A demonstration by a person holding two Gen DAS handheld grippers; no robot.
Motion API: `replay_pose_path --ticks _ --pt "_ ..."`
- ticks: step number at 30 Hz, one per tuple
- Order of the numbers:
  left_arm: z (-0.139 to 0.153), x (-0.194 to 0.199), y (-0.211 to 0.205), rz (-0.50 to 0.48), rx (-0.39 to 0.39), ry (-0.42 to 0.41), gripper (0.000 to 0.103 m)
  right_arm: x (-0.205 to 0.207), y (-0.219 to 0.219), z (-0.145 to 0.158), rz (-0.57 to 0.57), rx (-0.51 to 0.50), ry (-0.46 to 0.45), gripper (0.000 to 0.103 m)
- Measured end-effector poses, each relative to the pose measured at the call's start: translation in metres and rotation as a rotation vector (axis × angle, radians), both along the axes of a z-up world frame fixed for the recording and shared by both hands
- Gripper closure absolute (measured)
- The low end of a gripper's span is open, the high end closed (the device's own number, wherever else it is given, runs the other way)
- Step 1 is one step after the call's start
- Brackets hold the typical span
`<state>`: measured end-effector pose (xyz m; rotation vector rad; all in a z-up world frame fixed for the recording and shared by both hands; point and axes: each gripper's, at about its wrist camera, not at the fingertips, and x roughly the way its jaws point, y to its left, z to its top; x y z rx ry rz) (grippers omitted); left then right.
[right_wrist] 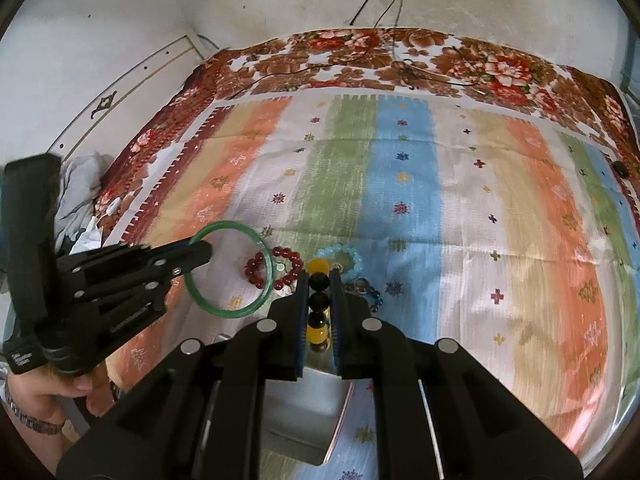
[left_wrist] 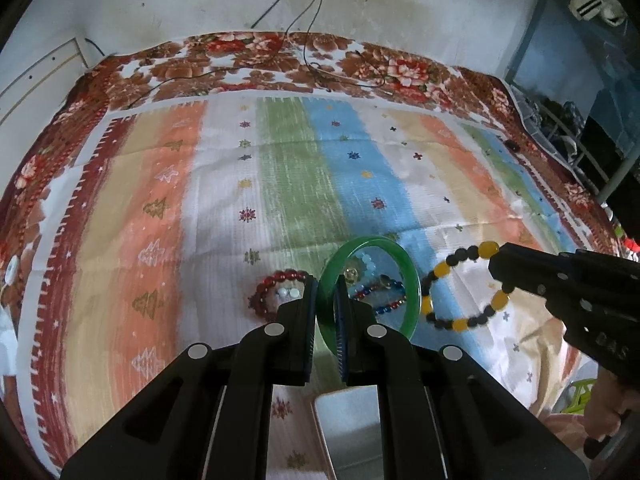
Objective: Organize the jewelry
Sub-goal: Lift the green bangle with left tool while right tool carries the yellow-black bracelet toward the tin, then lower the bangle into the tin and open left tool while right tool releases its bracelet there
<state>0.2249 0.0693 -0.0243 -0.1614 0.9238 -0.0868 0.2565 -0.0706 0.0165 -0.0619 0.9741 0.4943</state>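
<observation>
My left gripper (left_wrist: 327,294) is shut on a green bangle (left_wrist: 412,280) and holds it upright above the striped cloth; it also shows in the right wrist view (right_wrist: 230,310). My right gripper (right_wrist: 319,280) is shut on a yellow and black bead bracelet (right_wrist: 319,302), which hangs in the air in the left wrist view (left_wrist: 464,322). On the cloth lie a dark red bead bracelet (left_wrist: 276,282), a pale blue bead bracelet (right_wrist: 348,254) and a blue and red bead bracelet (left_wrist: 384,296).
A metal box with a pink rim (right_wrist: 312,420) sits just below both grippers near the front edge of the bed. The striped cloth (left_wrist: 280,184) covers a floral bedspread (left_wrist: 256,52). Black cables (left_wrist: 304,8) run down the wall.
</observation>
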Motion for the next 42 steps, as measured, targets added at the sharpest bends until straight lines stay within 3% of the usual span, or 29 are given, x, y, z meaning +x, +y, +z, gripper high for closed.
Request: replay_pose_path --ticks 13,19,42 --pt "0.011 -0.049 -0.008 -0.016 -0.017 -0.04 0.094 -0.05 -0.017 0.016 0.014 0.058 -0.015 0.092" --pt "0.01 -0.071 -0.02 -0.044 -0.003 -0.04 0.094 -0.074 -0.026 0.009 0.022 0.055 0.0 0.092" --pt "-0.002 -0.08 -0.04 -0.107 0.04 -0.004 0.092 -0.074 -0.026 -0.013 0.048 0.032 0.078 0.09"
